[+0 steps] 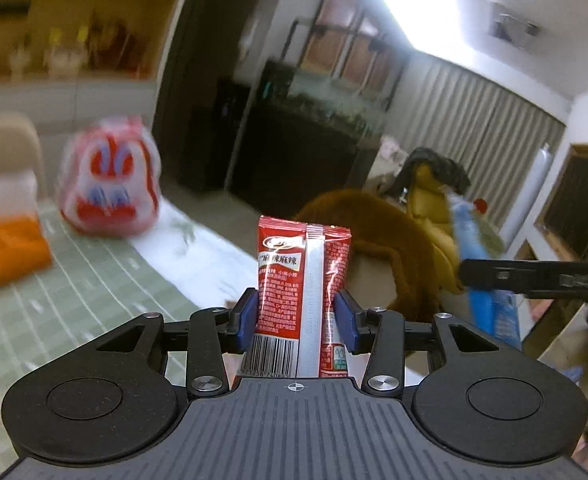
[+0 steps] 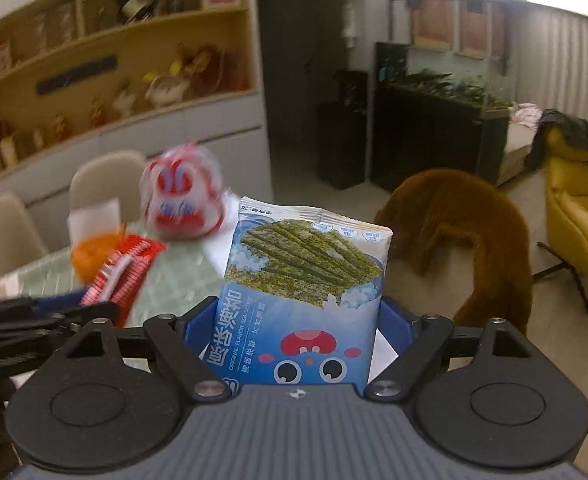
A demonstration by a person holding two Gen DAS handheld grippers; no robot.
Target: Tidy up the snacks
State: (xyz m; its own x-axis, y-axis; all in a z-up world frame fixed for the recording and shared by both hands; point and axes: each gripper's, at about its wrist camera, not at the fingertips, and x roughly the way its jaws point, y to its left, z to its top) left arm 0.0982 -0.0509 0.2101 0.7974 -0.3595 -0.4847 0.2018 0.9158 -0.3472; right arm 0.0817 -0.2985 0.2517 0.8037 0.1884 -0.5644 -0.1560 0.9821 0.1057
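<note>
My left gripper (image 1: 298, 316) is shut on a red snack packet (image 1: 304, 276) that stands upright between its blue pads, barcode at the bottom, held above the table. My right gripper (image 2: 300, 320) is shut on a blue seaweed snack packet (image 2: 306, 292), also upright and raised. In the right wrist view the left gripper (image 2: 45, 320) shows at the left edge with the red snack packet (image 2: 121, 276). In the left wrist view the right gripper's finger (image 1: 534, 276) and the blue seaweed packet (image 1: 490, 300) show at the right.
A green gridded table mat (image 1: 73, 292) lies below. On it stand a red-and-white plastic bag (image 1: 109, 184) and an orange-and-white package (image 1: 5, 236). Beige chairs (image 2: 105, 180) stand behind the table. A brown furry seat (image 2: 466, 232) and a yellow armchair (image 2: 574, 220) are to the right.
</note>
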